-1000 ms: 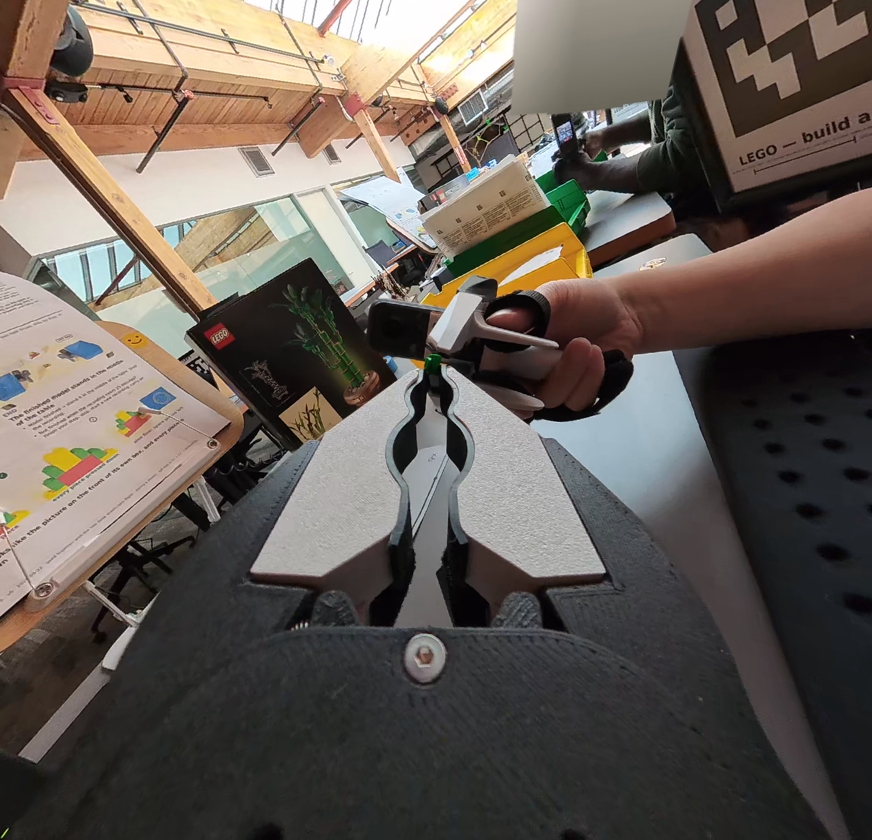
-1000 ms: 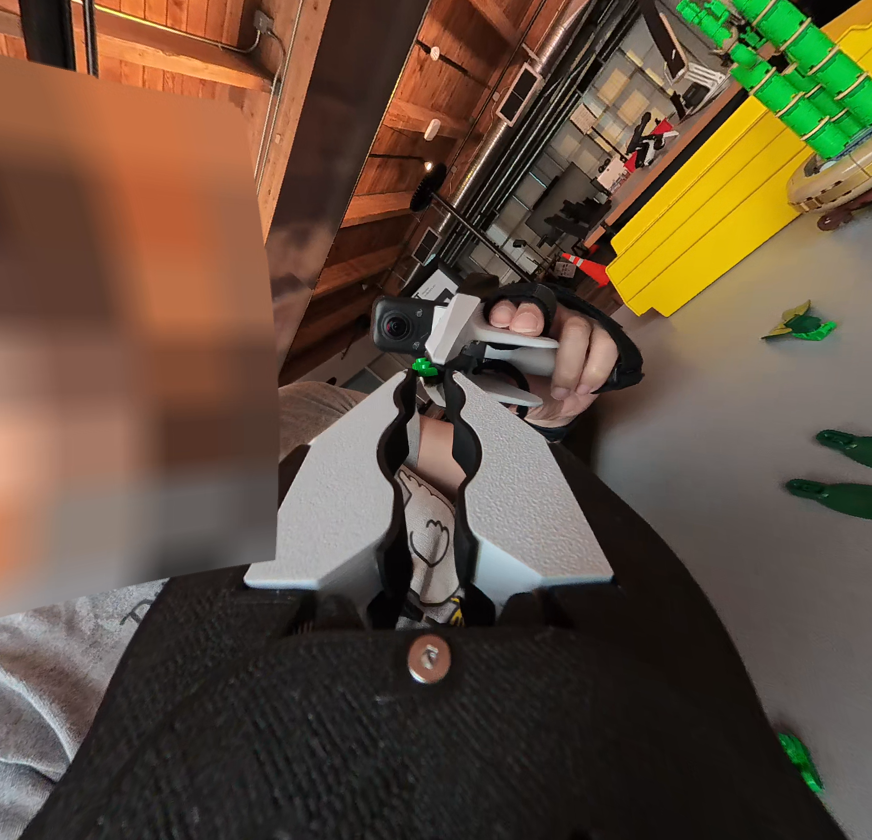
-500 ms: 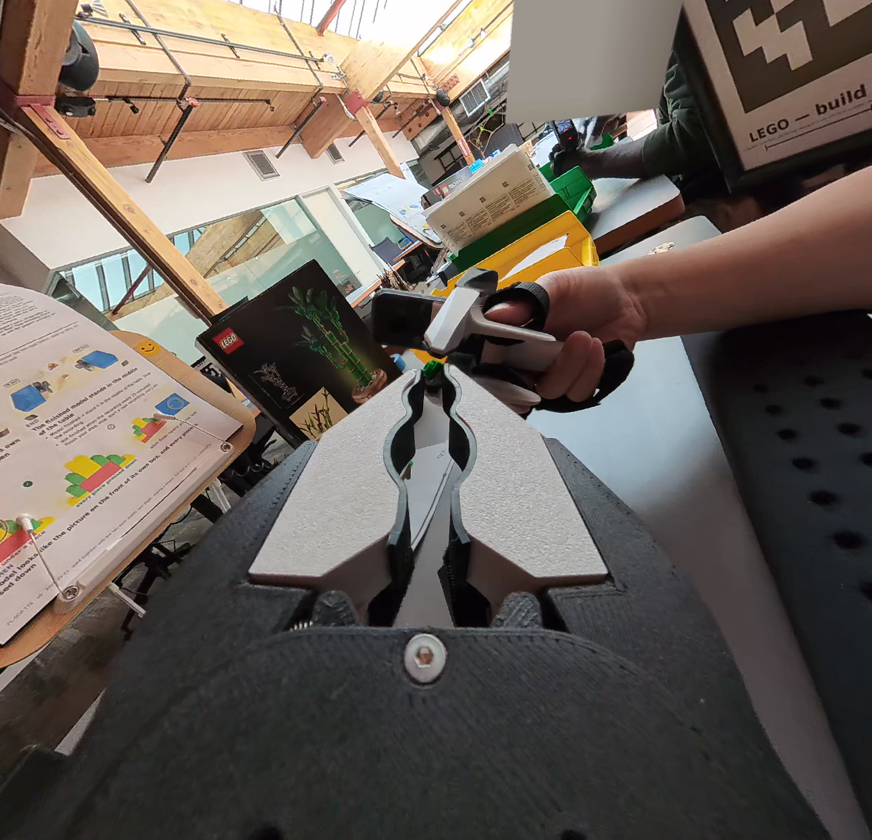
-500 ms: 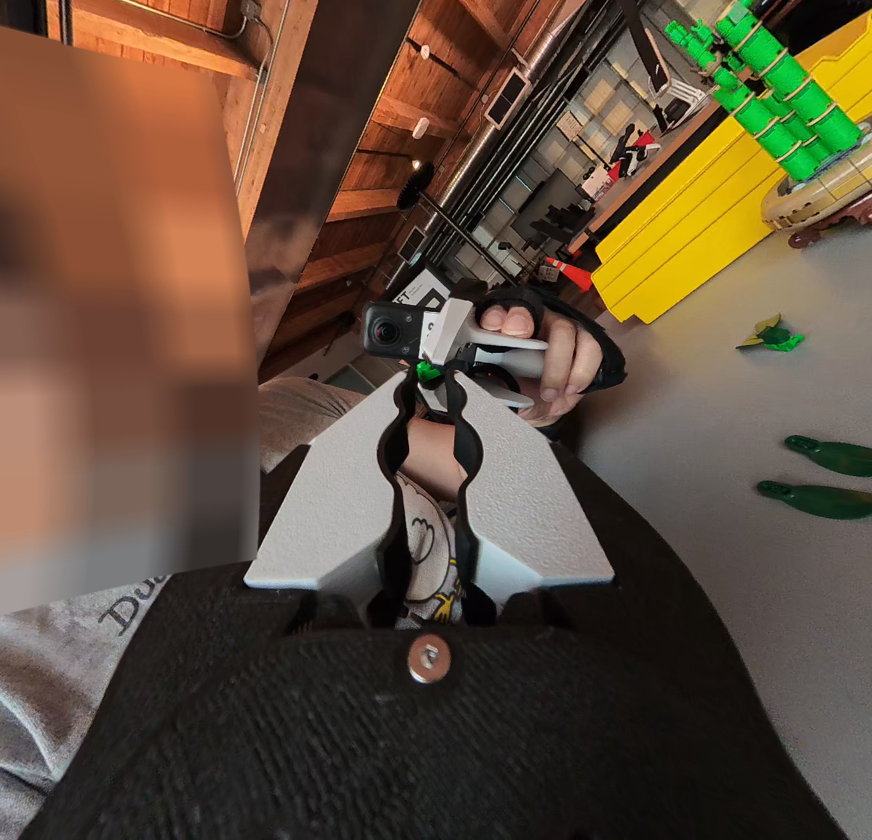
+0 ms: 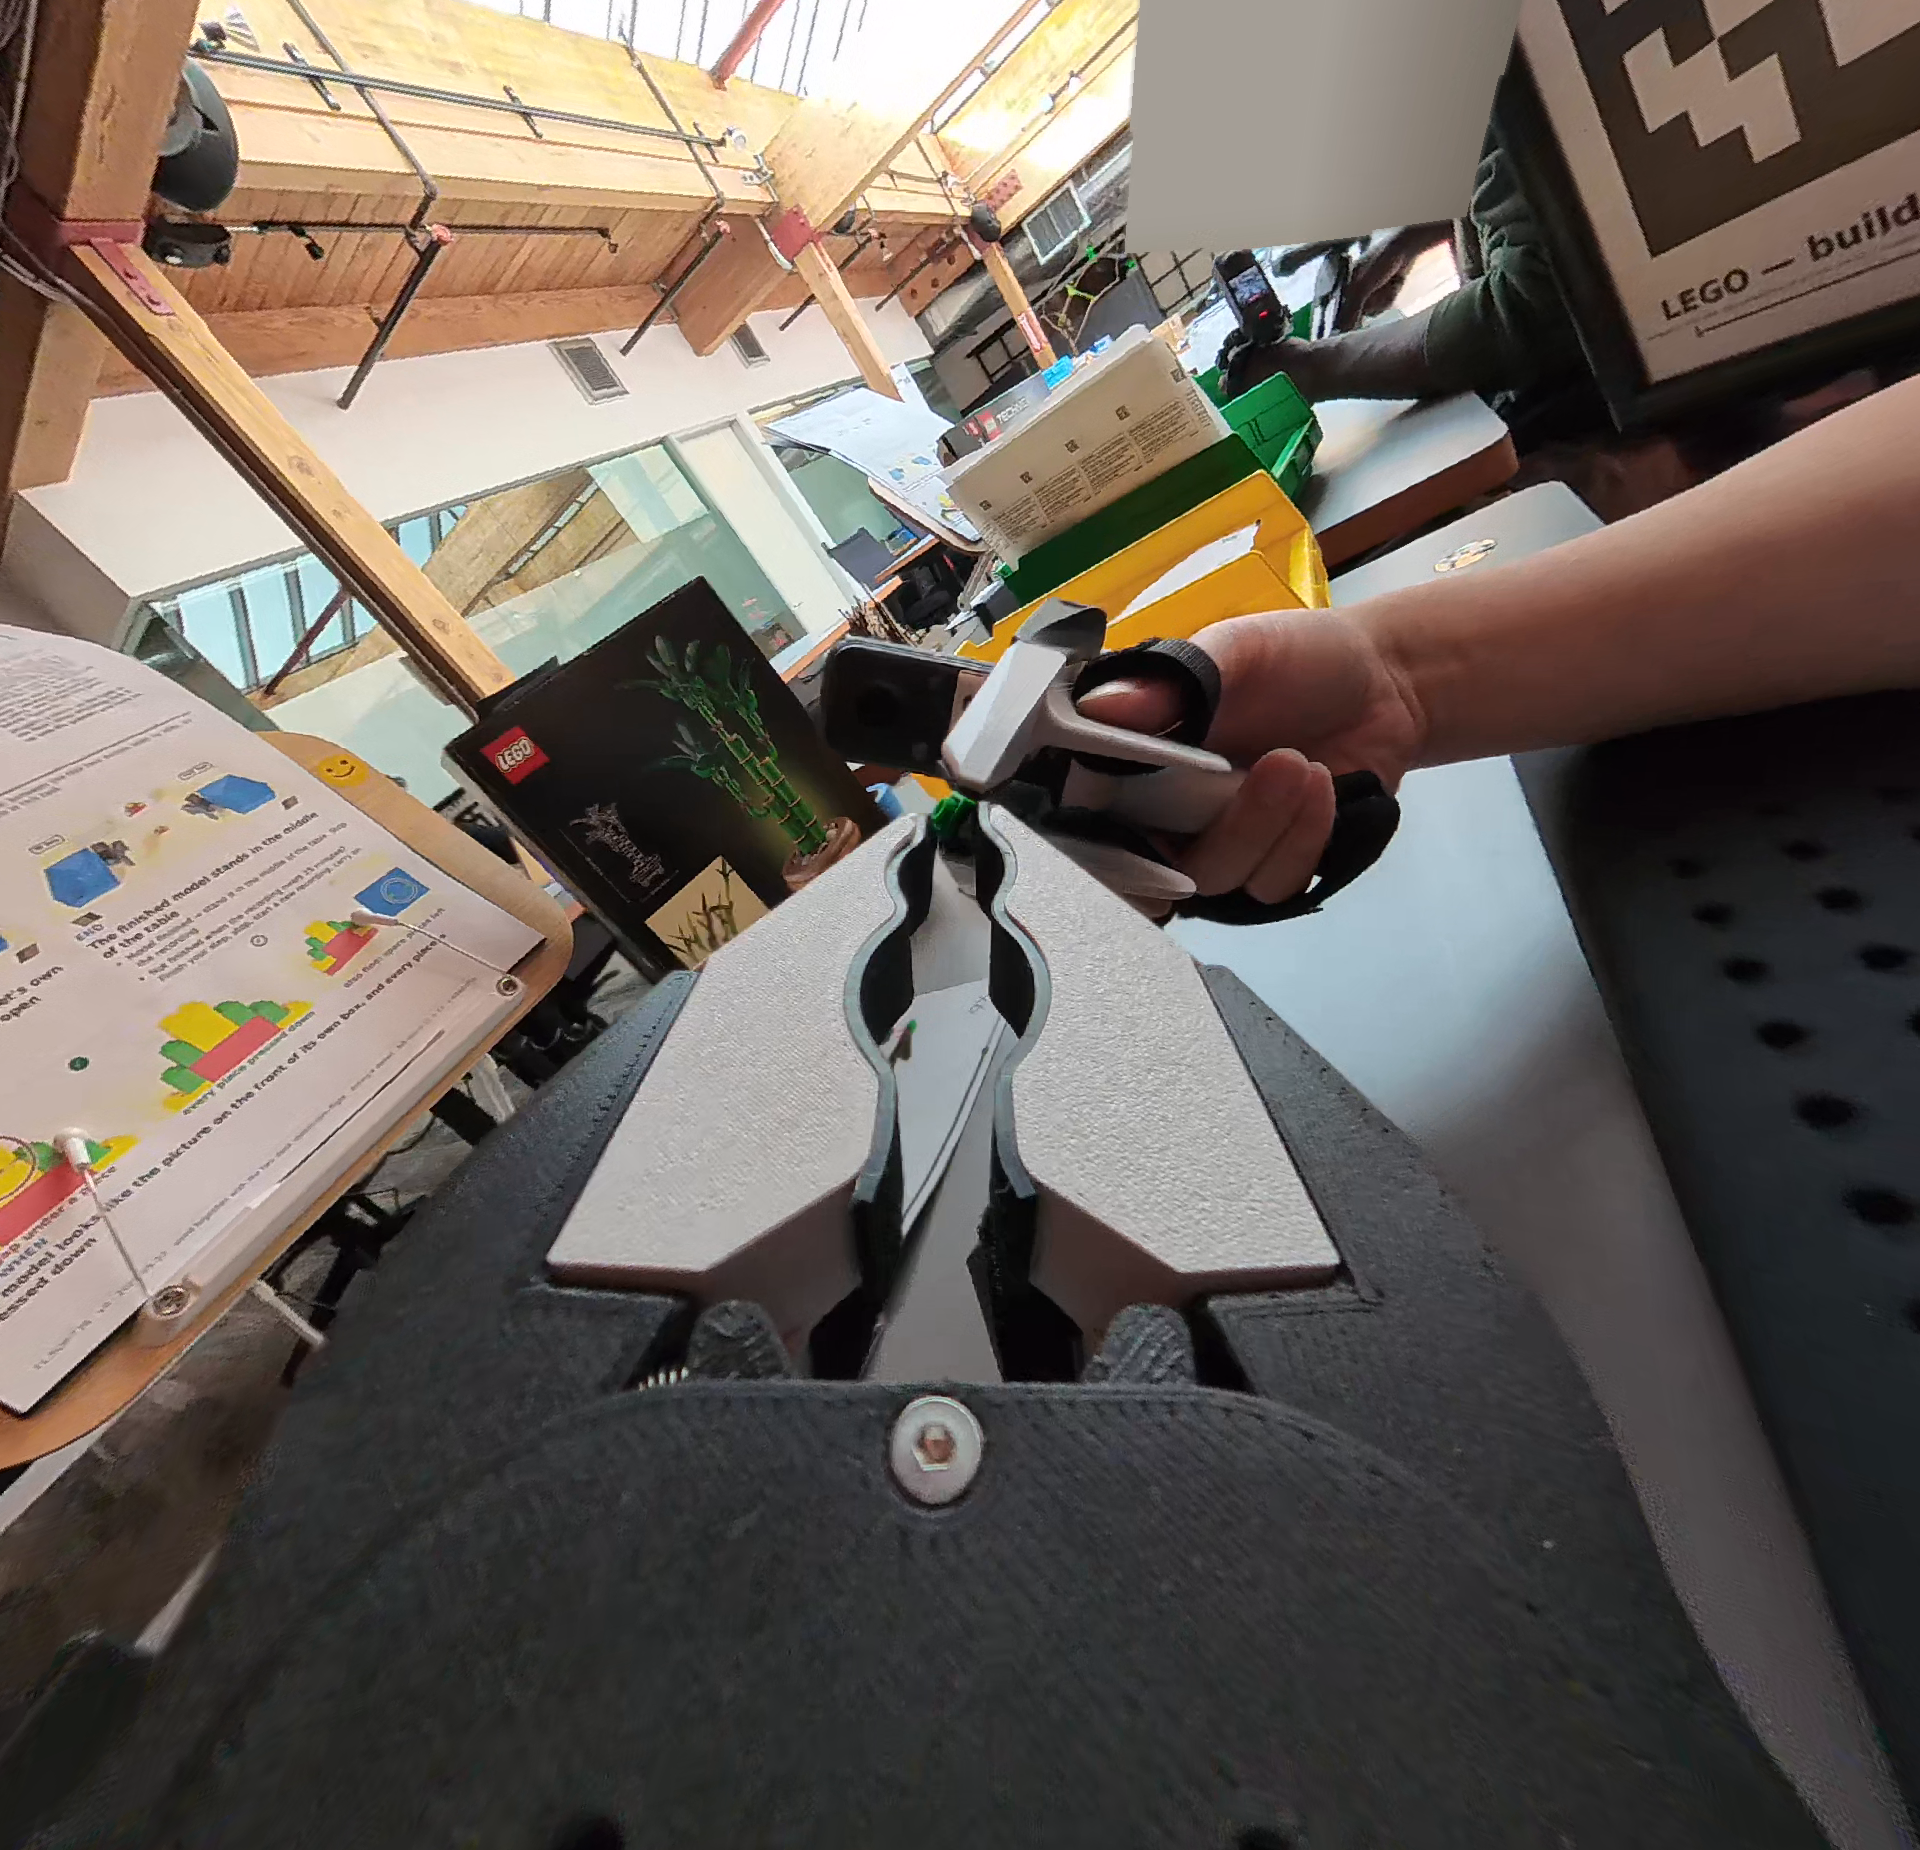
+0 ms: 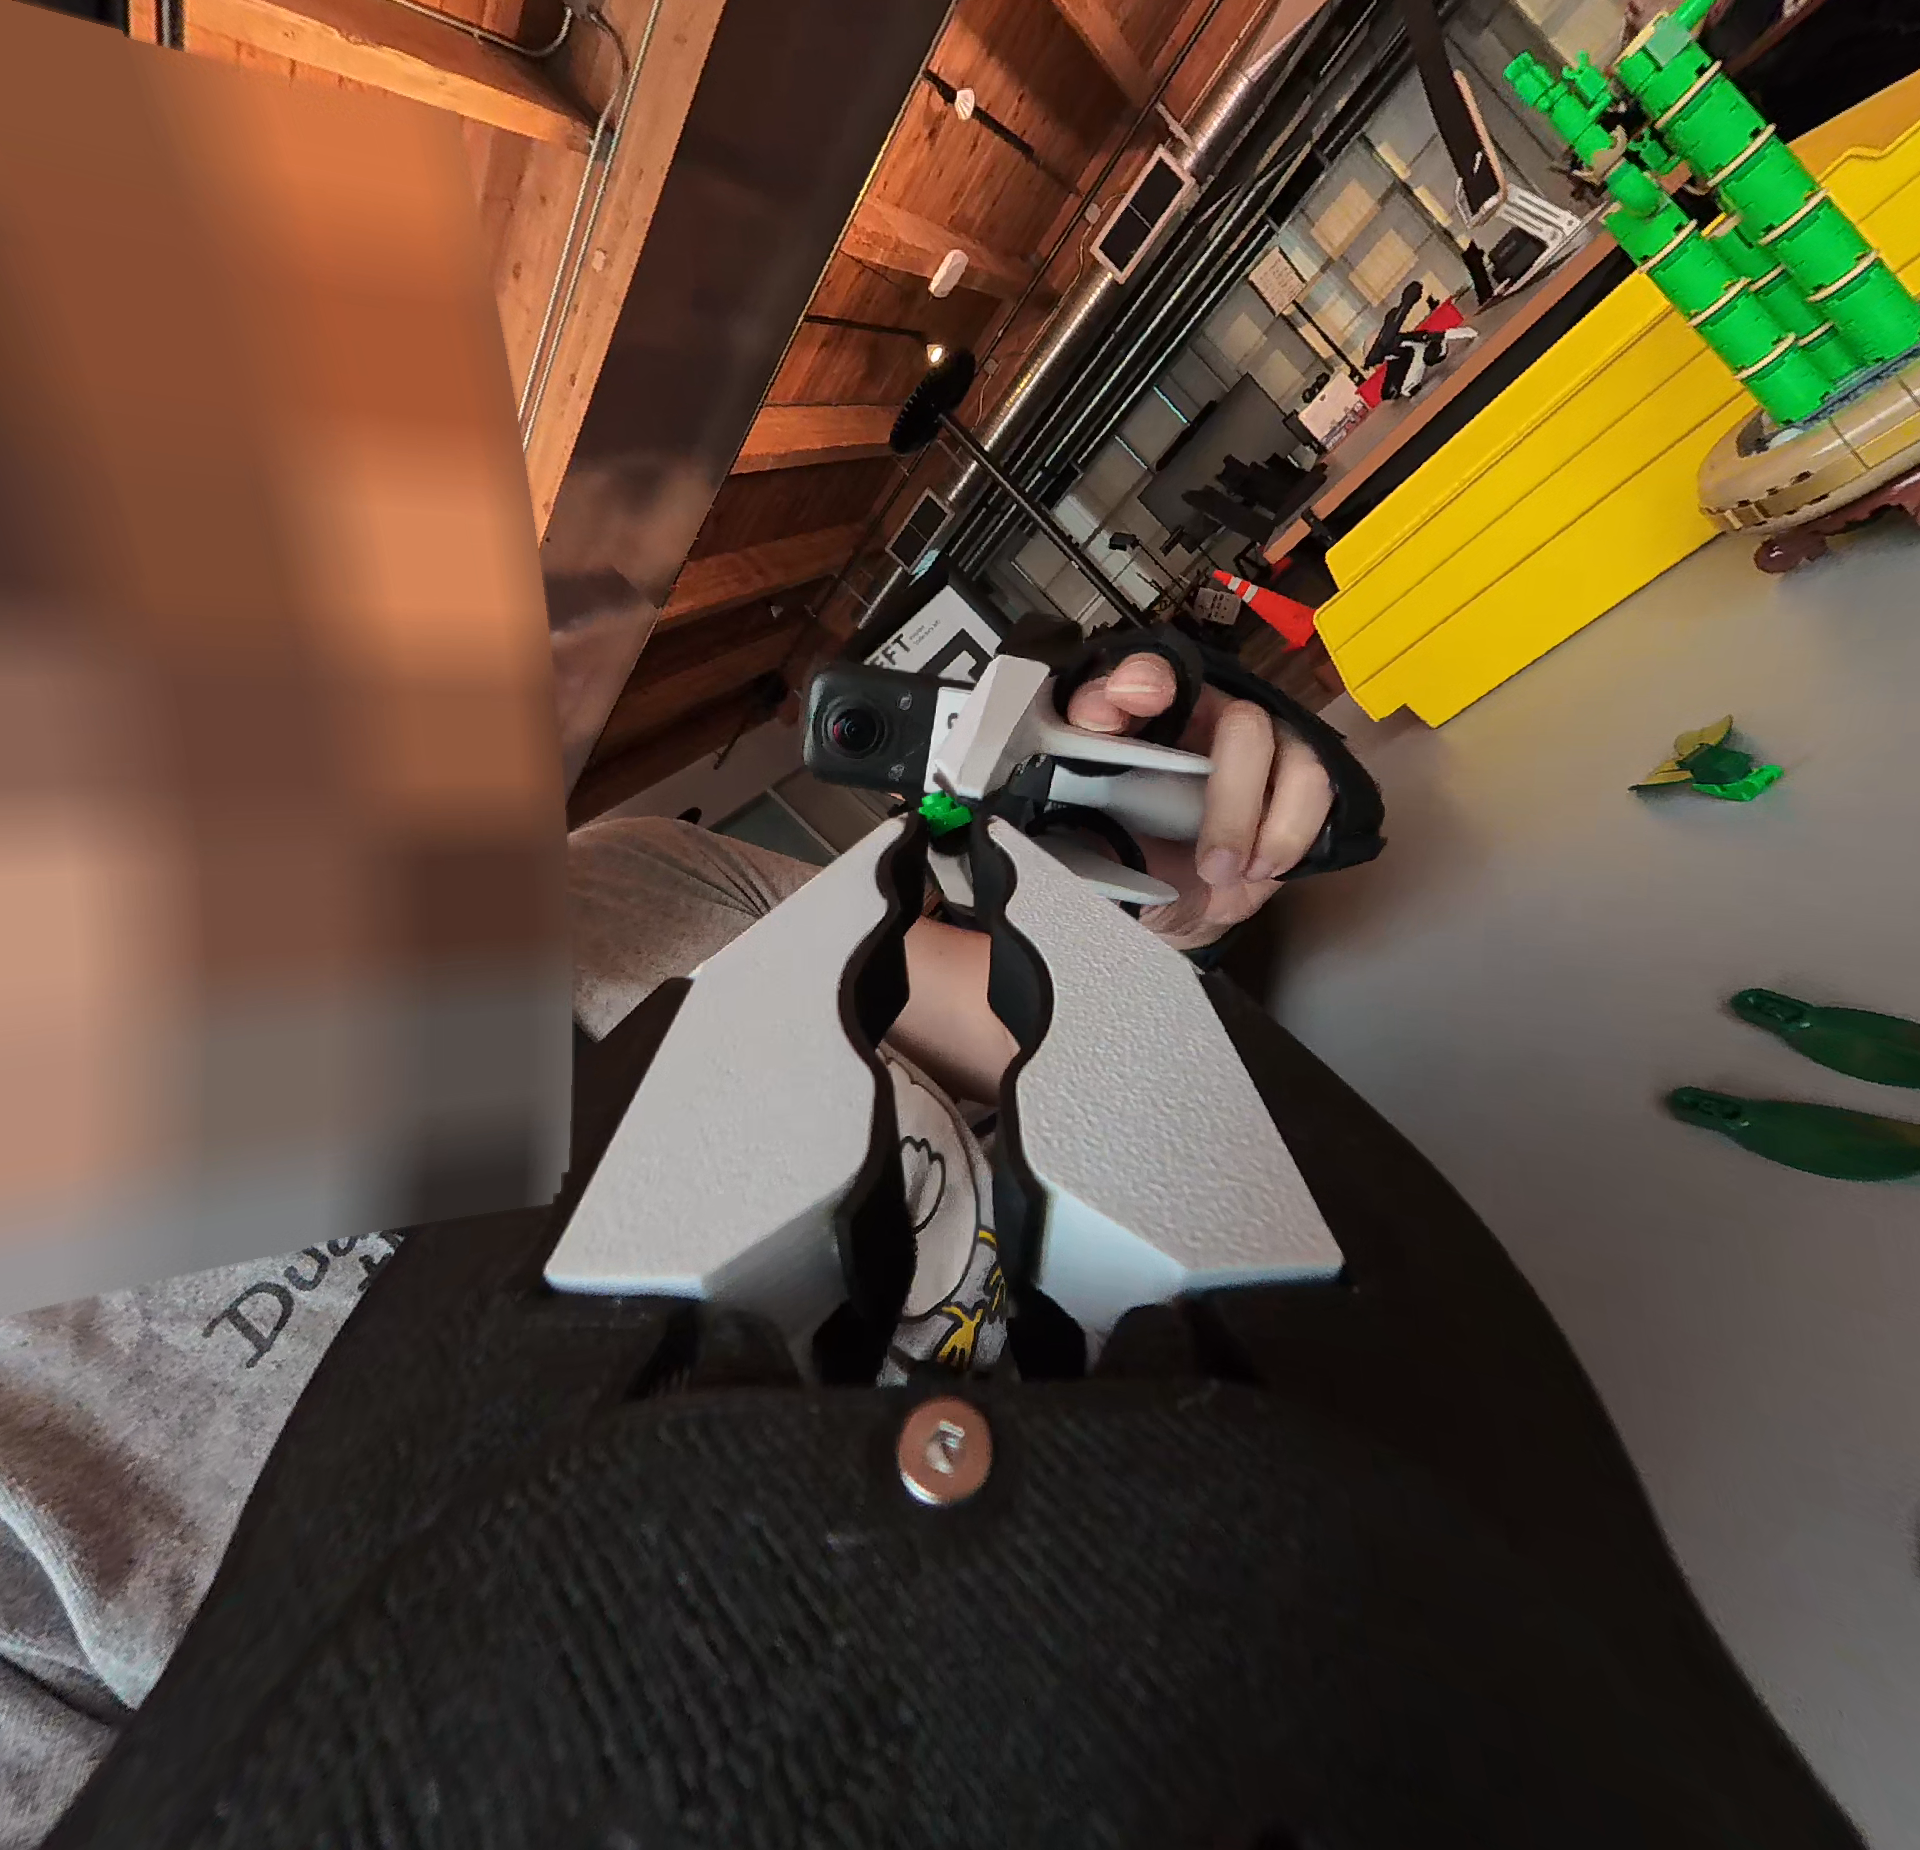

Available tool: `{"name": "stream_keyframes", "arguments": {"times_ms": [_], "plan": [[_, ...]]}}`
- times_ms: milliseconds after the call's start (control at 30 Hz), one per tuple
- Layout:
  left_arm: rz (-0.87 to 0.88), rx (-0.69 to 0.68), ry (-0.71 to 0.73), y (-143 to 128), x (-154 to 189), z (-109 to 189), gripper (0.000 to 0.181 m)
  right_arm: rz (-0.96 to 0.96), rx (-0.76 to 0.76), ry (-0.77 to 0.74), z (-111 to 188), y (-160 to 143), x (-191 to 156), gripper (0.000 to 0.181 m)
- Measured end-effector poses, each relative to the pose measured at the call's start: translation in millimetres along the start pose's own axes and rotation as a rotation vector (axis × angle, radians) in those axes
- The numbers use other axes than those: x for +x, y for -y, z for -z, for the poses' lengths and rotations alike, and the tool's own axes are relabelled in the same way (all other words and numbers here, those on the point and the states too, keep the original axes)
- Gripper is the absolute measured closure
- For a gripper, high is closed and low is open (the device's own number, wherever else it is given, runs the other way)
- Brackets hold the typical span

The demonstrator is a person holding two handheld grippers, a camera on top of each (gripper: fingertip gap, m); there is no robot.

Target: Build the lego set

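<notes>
Green piece [image 5: 948, 815] pinched between tips of left hand-held gripper [image 5: 954, 832] and right hand-held gripper [image 6: 948, 821], both clenched on it, above surface [image 6: 1558, 927].

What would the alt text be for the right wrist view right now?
The right hand-held gripper pinches a small green lego piece at its fingertips, tip to tip with the left hand-held gripper facing it. To the right, a grey table holds two dark green leaves, a green bamboo model and a yellow bin.
</notes>
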State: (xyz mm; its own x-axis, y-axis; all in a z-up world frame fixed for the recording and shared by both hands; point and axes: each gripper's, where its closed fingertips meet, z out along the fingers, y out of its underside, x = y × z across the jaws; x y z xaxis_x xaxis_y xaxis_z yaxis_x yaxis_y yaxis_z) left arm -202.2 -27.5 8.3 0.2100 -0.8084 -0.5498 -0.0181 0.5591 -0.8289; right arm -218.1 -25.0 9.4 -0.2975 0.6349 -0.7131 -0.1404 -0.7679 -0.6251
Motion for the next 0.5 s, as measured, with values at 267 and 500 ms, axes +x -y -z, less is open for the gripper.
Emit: {"name": "stream_keyframes", "arguments": {"times_ms": [267,500], "plan": [[-0.031,-0.002,0.024,-0.3,-1.3,-0.6,0.174,0.008,0.012,-0.006,0.9,2.0,0.6,0.175],[-0.059,-0.021,0.029,-2.6,0.7,-3.0,0.161,-0.012,-0.007,-0.046,2.7,-1.0,7.4,0.175]]}}
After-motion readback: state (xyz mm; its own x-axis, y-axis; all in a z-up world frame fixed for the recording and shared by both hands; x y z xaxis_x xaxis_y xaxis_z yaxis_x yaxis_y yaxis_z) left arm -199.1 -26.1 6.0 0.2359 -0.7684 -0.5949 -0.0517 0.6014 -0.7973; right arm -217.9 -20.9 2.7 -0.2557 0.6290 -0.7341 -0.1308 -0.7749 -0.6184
